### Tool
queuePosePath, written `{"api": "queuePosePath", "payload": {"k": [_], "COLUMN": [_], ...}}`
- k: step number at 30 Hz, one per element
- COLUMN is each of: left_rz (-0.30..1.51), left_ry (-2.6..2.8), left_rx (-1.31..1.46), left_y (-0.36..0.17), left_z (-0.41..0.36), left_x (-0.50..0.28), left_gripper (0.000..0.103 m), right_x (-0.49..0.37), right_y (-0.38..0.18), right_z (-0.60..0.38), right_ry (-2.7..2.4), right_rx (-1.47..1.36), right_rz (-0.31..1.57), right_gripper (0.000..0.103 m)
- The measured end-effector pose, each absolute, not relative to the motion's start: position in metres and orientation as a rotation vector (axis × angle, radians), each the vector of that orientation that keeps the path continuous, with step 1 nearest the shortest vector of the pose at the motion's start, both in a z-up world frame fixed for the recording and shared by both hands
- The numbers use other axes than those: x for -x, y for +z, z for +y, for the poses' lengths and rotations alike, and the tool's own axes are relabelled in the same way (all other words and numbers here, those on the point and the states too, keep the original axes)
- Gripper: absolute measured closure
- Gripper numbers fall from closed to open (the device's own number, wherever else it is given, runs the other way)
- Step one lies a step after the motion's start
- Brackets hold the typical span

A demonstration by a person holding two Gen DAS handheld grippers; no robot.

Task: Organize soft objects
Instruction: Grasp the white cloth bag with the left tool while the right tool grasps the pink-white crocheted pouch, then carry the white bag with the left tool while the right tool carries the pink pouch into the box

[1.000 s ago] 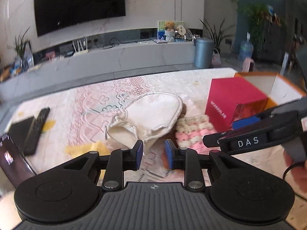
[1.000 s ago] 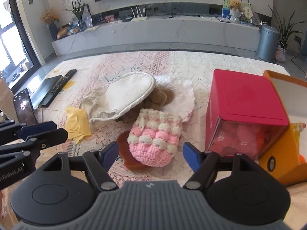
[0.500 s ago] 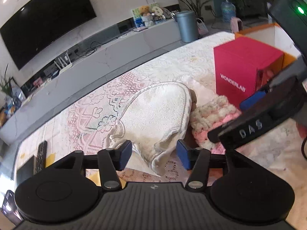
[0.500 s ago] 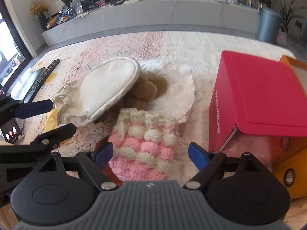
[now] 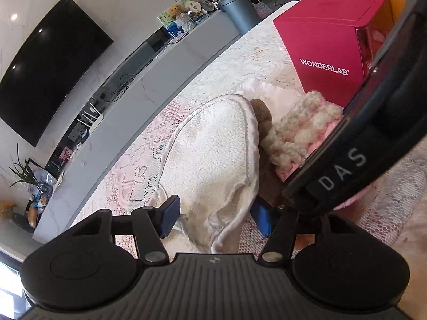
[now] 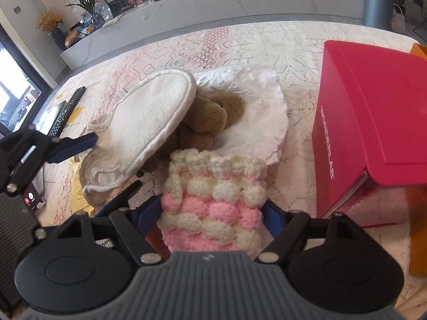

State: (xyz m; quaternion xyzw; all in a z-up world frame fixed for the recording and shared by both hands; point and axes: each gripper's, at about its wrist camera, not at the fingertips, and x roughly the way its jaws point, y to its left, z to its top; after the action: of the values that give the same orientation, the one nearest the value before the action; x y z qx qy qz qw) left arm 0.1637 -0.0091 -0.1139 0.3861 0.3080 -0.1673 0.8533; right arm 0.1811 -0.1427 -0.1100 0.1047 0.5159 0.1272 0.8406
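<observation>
Between blue fingers [image 6: 272,217], bobbly crocheted pouch [image 6: 213,208]

Surface: a table under a pink-and-cream lace cloth [image 6: 267,40].
Ahead, centre: white crinkled sheet [image 6: 261,112] lying flat on the lace.
Ahead, left: cream mitt [image 6: 149,117] lying by that sheet.
Nearest: pink-and-cream crocheted pouch [image 6: 213,200].
Right: red box [image 6: 373,122].
Far left: black remote [image 6: 66,112], yellow cloth [image 6: 77,186].
</observation>
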Motion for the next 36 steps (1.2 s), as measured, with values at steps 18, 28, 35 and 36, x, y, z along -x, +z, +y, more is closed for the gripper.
{"api": "queuePosePath", "payload": {"k": [18,28,35,36], "left_rz": [0.594,0.559,0.553,0.551], "left_ry": [-0.286,-0.281,-0.347,-0.367], "left_rx": [-0.575,-0.435,-0.322,-0.307], "left_y": [-0.060,-0.012,0.017,0.020], "left_z": [0.015,0.023,0.010,0.007], "left_x": [-0.147,-0.113,-0.086,-0.083], "left_gripper": [0.098,0.098,0.098,0.098], "right_x": [-0.158,-0.129,-0.098,-0.094], "right_y": [-0.073,-0.038,-0.014,-0.011], "right_z": [-0.157,-0.167,-0.191,-0.197], "right_ry": [0.305,0.325,0.317,0.312], "right_rx": [-0.214,-0.204,-0.196,-0.196], "right_rz": [0.991,0.921,0.872,0.867], "right_gripper": [0.080,0.080,0.080,0.080]}}
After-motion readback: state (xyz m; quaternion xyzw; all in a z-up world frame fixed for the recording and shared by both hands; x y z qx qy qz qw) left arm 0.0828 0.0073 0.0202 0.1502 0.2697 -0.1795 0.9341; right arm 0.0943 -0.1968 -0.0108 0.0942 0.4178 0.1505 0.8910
